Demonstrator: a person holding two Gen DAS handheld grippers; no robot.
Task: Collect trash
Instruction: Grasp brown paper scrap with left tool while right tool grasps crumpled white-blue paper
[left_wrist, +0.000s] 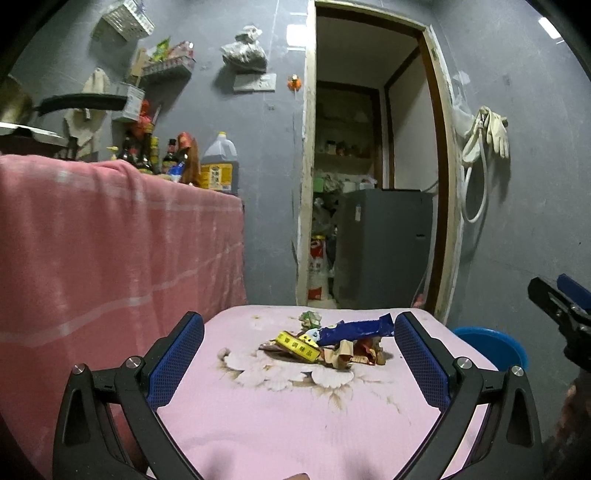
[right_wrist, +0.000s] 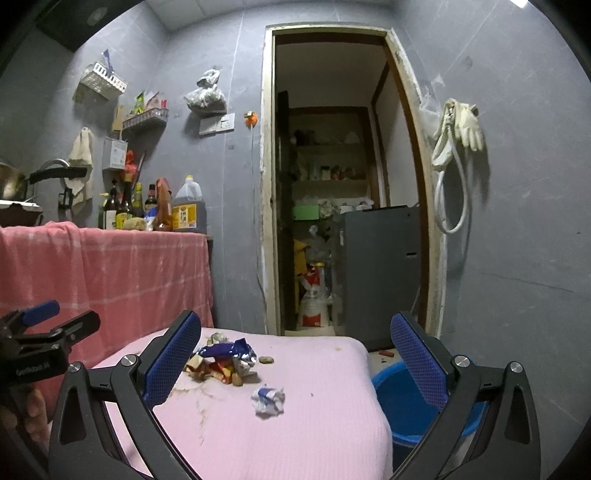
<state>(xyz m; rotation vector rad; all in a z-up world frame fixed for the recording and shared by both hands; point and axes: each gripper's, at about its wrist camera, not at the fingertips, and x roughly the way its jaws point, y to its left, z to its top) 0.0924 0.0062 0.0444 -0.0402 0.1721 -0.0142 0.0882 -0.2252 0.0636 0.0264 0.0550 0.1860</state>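
Observation:
A heap of trash (left_wrist: 325, 345) lies on a pink floral cloth (left_wrist: 295, 417): a blue wrapper (left_wrist: 354, 329), a yellow wrapper (left_wrist: 298, 345) and brown scraps. My left gripper (left_wrist: 299, 365) is open and empty, its fingers on either side of the heap, short of it. In the right wrist view the heap (right_wrist: 225, 362) sits at left, a crumpled white-blue wad (right_wrist: 269, 400) lies apart in front, and a small brown bit (right_wrist: 266, 359) lies to the heap's right. My right gripper (right_wrist: 295, 369) is open and empty above the cloth (right_wrist: 314, 435).
A blue basin (right_wrist: 406, 402) stands on the floor right of the pink surface; it also shows in the left wrist view (left_wrist: 491, 347). A pink-draped counter (left_wrist: 110, 240) with bottles is at left. An open doorway (left_wrist: 369, 184) with a grey cabinet is behind.

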